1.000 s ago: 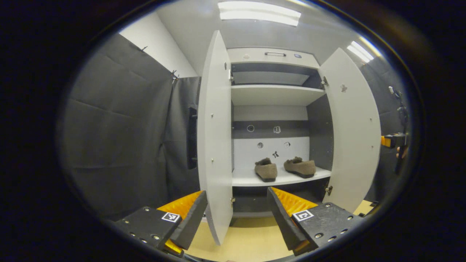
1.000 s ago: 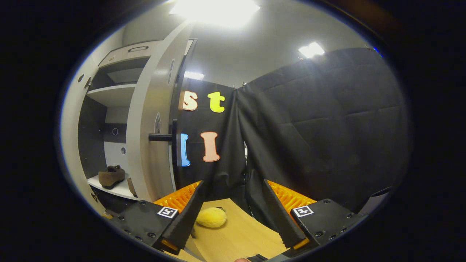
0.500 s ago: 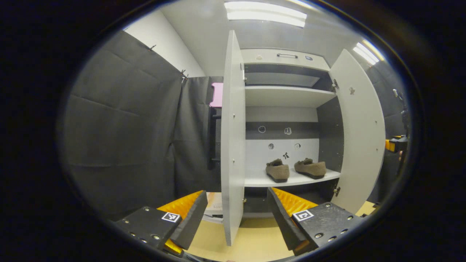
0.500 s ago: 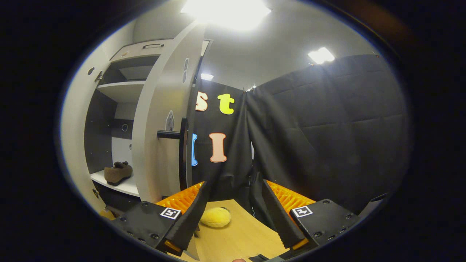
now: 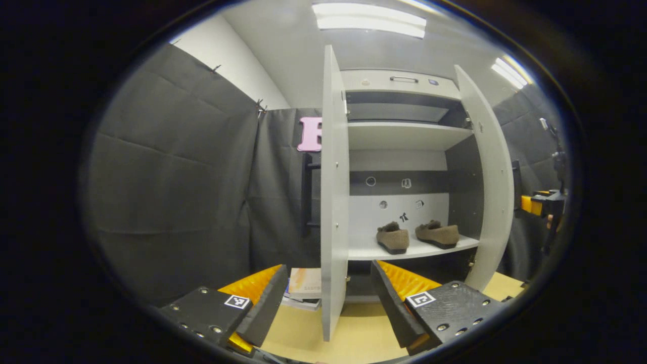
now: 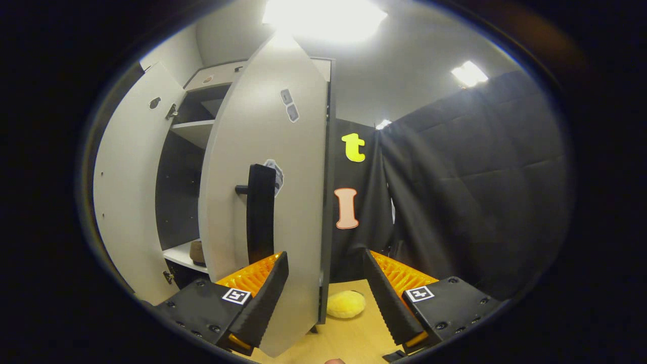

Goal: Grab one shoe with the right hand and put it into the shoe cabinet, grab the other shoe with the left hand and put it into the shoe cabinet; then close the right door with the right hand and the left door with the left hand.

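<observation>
Two shoes (image 5: 393, 238) (image 5: 437, 234) sit side by side on the lower shelf (image 5: 364, 251) of the cabinet (image 5: 404, 81) in the left gripper view. The left gripper (image 5: 327, 299) hangs spread and empty, the left door's (image 5: 333, 202) edge between its fingers. The right door (image 5: 493, 192) stands part open, the right gripper (image 5: 541, 206) just beyond it.

In the right gripper view, that gripper (image 6: 323, 296) is spread wide, holding nothing, with the right door (image 6: 288, 192) and its handle (image 6: 260, 212) close ahead. A yellow ball (image 6: 346, 305) lies on the floor (image 6: 349, 338).
</observation>
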{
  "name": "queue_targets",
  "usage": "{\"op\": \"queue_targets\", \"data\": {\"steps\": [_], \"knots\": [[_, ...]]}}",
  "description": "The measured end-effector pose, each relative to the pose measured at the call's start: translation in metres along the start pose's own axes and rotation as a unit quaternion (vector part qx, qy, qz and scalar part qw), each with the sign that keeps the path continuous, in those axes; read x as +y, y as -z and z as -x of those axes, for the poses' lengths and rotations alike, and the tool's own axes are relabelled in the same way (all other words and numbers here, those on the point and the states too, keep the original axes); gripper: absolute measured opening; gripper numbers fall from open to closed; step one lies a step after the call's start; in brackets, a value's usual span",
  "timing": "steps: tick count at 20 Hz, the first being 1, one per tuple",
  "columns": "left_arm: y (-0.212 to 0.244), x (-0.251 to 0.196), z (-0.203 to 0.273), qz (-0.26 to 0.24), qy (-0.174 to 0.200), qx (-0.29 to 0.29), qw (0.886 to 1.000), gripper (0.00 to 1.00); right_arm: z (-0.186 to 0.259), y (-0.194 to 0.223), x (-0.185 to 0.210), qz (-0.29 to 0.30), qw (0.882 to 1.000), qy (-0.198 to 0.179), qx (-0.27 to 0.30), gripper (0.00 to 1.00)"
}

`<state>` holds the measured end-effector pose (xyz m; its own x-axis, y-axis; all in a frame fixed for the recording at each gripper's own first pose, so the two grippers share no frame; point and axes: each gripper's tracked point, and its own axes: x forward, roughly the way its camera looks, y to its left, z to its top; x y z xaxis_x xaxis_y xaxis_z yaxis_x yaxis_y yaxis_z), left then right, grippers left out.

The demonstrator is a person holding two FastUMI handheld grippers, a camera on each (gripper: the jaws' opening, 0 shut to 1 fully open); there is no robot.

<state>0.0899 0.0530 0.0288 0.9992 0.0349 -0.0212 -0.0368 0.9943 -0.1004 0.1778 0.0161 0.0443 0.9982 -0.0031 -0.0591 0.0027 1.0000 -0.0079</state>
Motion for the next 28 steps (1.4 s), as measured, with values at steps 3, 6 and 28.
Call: {"op": "queue_targets", "data": {"steps": [3,6,28], "knots": [[0.001,0.012,0.002,-0.003,-0.017,0.002,1.0,1.0,-0.013,0.003,0.034,-0.003,0.999,-0.032,0.005,0.96],[0.002,0.024,0.004,0.0,-0.033,0.003,0.999,0.95,-0.028,0.005,0.06,0.005,0.998,-0.059,0.01,0.97],[-0.039,0.104,-0.099,-0.06,-0.119,-0.021,0.991,0.94,0.001,0.064,-0.04,0.0,0.999,0.004,0.054,0.98]]}}
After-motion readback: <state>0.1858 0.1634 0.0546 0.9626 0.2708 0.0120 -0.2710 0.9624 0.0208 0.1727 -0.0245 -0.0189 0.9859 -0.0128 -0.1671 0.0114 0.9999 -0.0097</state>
